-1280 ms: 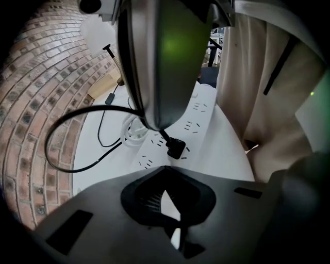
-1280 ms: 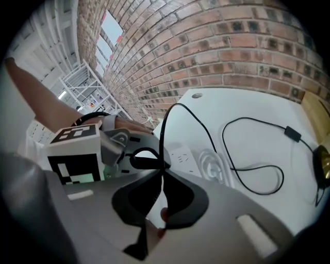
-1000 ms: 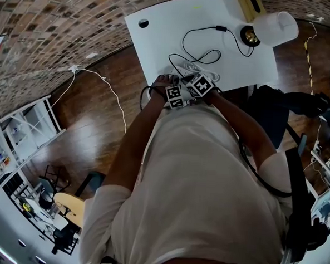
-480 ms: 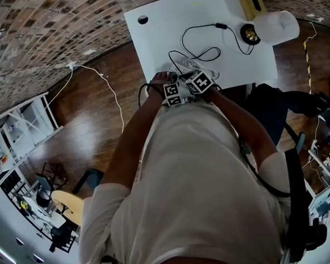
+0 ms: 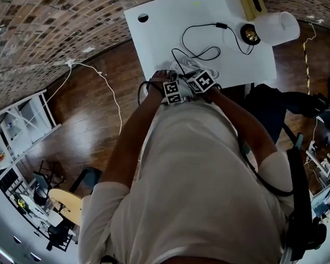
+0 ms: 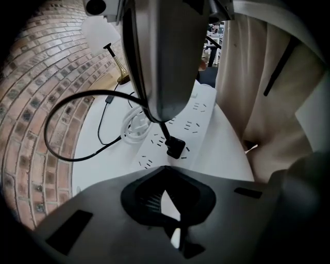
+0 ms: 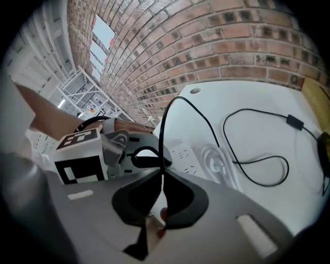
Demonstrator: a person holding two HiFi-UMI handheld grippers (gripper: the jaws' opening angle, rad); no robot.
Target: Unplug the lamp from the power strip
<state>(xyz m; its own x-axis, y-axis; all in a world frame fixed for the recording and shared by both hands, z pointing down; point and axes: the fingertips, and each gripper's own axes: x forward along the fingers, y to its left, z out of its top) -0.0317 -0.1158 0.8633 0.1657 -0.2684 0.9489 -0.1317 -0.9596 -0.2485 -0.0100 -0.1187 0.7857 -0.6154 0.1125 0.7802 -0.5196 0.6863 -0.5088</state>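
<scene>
The only print I can see is the black-and-white square pattern on each marker cube point(image 7: 80, 157); the marks by the sockets are too small to read.

The person leans over the white table point(image 5: 171, 23) with both forearms stretched forward and the two grippers side by side at its near edge. The right gripper point(image 7: 161, 214) angles down, its jaws pinched on the black cord point(image 7: 161, 147). From the pinch the cord rises in a tall loop and trails across the tabletop towards the lamp point(image 5: 274, 26), which stands at the far right corner with a white shade and a brass base. The left gripper point(image 6: 179, 227) points steeply down just beside it, jaws pressed together with nothing between them.

Below the right gripper, the cord drops a short way to a black plug point(image 6: 174, 147) on the white power strip point(image 6: 198, 111). The plug looks seated in its socket, though from this angle I can't be sure it is fully home. A coil of white cable point(image 6: 135, 126) lies against the strip on the side away from the person.

Off to the person's left, beyond the wooden floor, white shelving point(image 5: 9, 130) holds small items that I cannot make out.
</scene>
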